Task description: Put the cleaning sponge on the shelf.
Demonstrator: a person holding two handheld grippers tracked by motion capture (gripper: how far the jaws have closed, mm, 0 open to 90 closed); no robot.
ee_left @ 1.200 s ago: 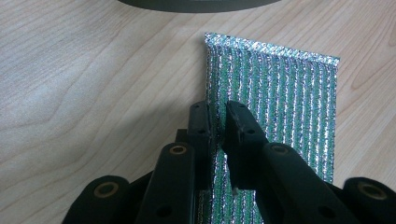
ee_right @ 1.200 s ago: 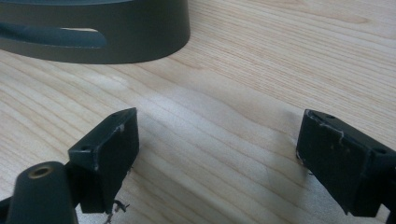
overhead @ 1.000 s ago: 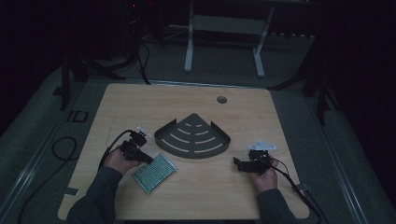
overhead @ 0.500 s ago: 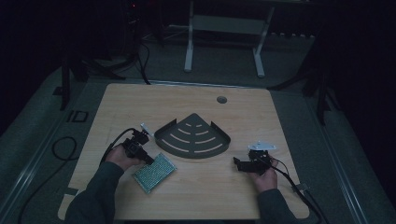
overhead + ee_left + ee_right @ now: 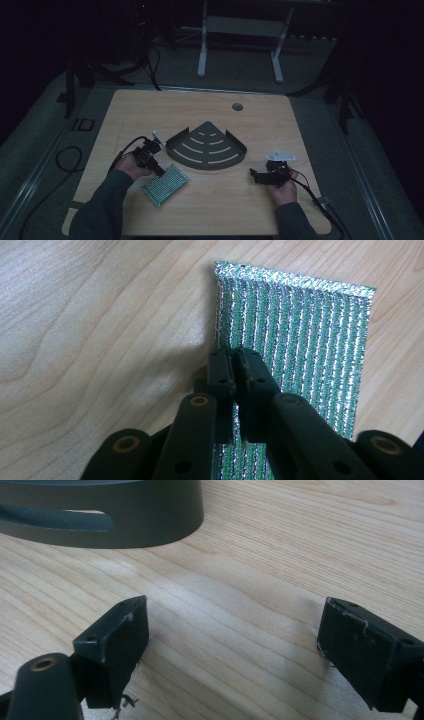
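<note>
Left hand-held gripper [image 5: 232, 367]: jaws have just been closing and now pinch the left edge of the green glittery sheet [image 5: 300, 355].
Sheet: lies flat on the counter [image 5: 200, 210] at near left, its far corner just beside the dark corner shelf [image 5: 207, 147].
Right hand-held gripper [image 5: 232, 650]: jaws wide apart over bare wood, near right.
Open room: far half and near middle of the counter.
Writing: none readable.

The left gripper [image 5: 234, 371] is covering the near edge of the glittery green sheet [image 5: 300, 340]. The picture's top edge is cutting off the dark slotted tray [image 5: 100, 515].
</note>
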